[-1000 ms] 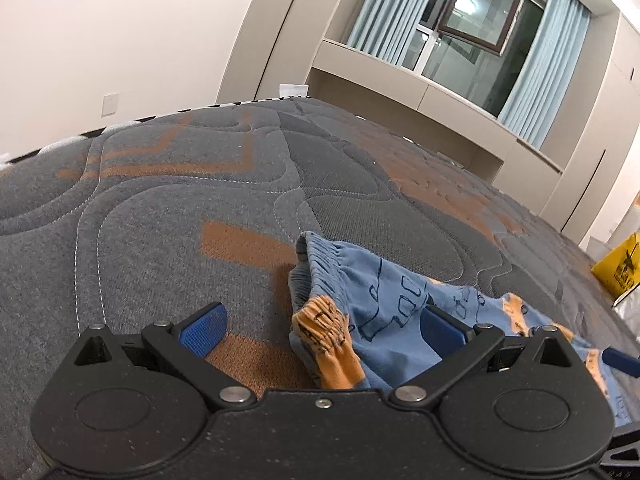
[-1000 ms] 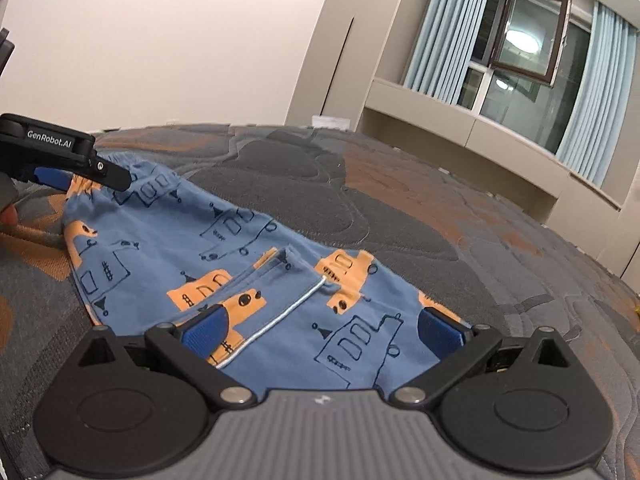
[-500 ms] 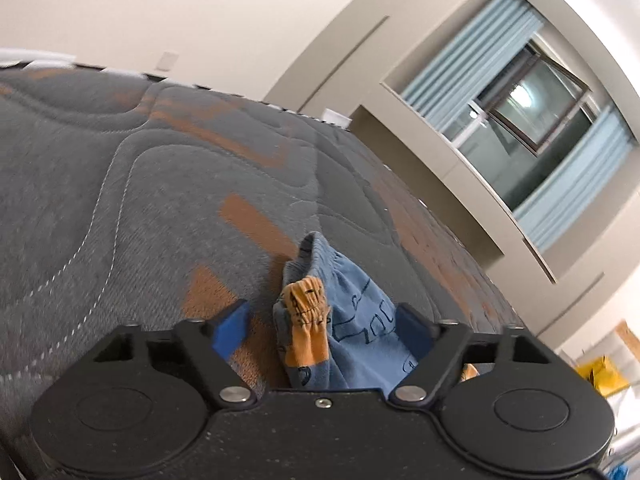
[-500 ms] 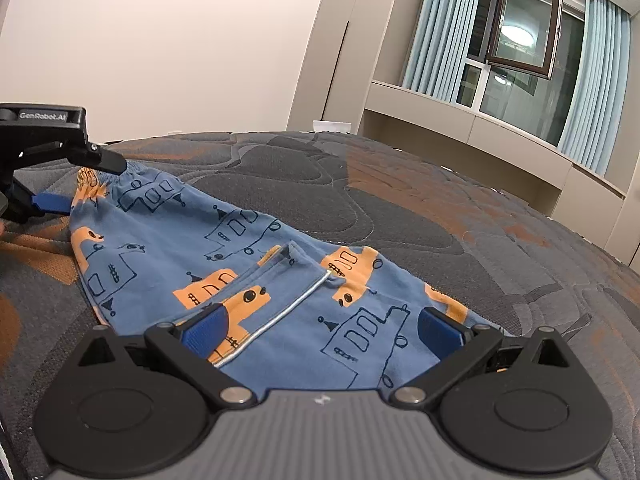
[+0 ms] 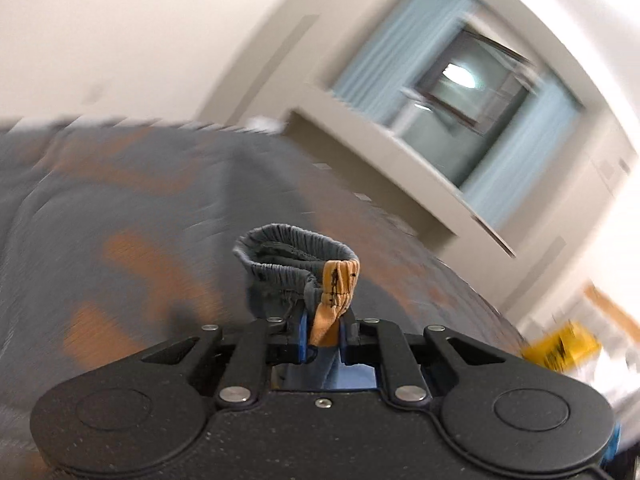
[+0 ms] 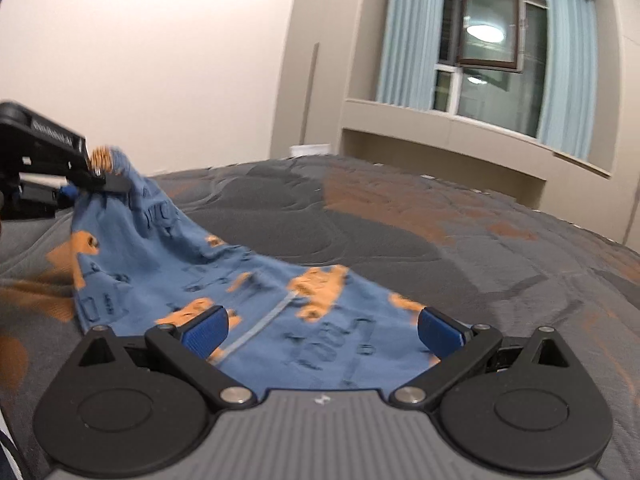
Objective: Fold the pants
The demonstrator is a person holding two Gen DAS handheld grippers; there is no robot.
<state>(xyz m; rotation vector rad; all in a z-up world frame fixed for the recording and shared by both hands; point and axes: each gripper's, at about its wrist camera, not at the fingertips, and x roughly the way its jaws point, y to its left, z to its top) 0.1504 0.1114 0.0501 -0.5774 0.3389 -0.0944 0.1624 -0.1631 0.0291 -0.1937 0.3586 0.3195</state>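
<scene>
The pants (image 6: 256,280) are lying spread across the bed (image 6: 460,240), blue cloth with orange prints, towards its near left part, and one end is coming up off the quilt. That raised end is the gathered waistband (image 5: 300,268), and the left gripper (image 5: 323,334) is pinching it: its jaws have just been closing, and the blue pads are pressing on an orange-printed fold of cloth between them. From the right wrist view the left gripper is showing at the far left, with the cloth hanging from it in a slope down to the bed.

The right gripper (image 6: 322,326) is hovering low over the other end of the pants, jaws standing wide, blue pads apart, with cloth lying between and below them but nothing pinched.

So, by the look of it, the first fold is getting under way: one end is secured and rising, the other is not yet taken. Next, I'd say, the right gripper needs to drop and close on the near edge of the cloth, so both ends travel together. The left gripper's hold looks bunched, so the fold may come over crooked unless the cloth is drawn taut first.
</scene>
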